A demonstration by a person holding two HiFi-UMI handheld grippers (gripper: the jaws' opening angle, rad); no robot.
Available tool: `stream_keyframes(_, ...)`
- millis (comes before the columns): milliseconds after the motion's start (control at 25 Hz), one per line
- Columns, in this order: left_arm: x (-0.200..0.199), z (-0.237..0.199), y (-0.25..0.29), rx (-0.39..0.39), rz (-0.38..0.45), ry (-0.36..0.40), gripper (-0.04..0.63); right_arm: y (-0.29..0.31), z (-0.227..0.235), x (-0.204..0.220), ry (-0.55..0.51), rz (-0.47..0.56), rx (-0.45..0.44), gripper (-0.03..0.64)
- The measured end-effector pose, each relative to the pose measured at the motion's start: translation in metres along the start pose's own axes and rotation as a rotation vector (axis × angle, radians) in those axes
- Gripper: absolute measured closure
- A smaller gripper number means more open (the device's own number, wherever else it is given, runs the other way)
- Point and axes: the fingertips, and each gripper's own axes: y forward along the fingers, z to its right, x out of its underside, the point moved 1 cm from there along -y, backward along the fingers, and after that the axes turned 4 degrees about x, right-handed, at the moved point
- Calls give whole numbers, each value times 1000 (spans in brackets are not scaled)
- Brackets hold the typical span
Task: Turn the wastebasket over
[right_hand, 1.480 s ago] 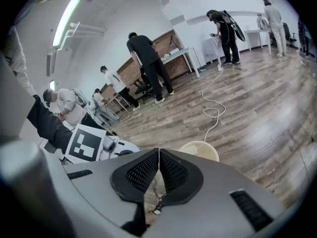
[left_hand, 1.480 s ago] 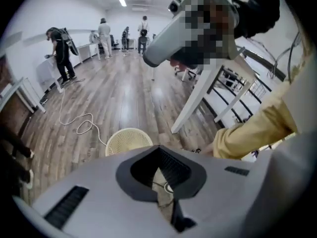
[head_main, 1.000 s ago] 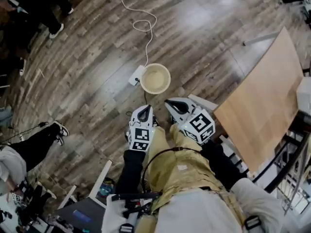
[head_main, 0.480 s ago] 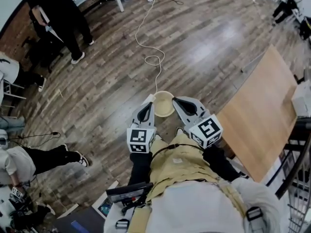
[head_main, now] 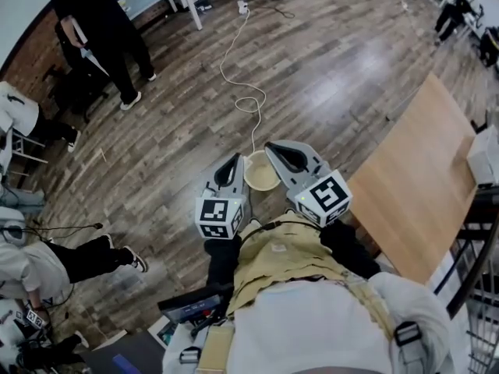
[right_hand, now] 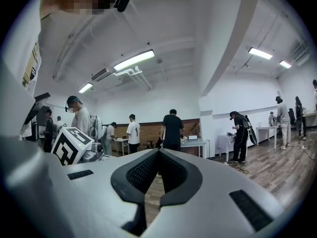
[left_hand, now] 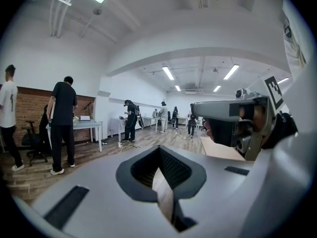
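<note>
Though only the head view shows the wastebasket (head_main: pixel 261 173), left gripper (head_main: pixel 233 160) and right gripper (head_main: pixel 274 147) are closed, empty.

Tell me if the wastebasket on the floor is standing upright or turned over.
Upright. The head view looks down into the wastebasket's open mouth, its round rim facing up from the wood floor.

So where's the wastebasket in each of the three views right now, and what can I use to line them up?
Head view: wastebasket near the centre, on the floor, its opening facing up.
Left gripper view: not in it.
Right gripper view: not in it.
Shared landmark: the brick wall at the head view's top left, at the left in the left gripper view, mid-frame in the right.
</note>
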Motion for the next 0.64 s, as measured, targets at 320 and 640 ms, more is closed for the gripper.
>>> stream_keyframes(320, -6, -12, -3, -15, 8, -2, 595, 13, -6, -3, -4, 5, -17, 597)
stream_keyframes(640, 23, 15, -7, 8, -48, -58, 595, -15, -9, 22, 49, -53, 4, 597)
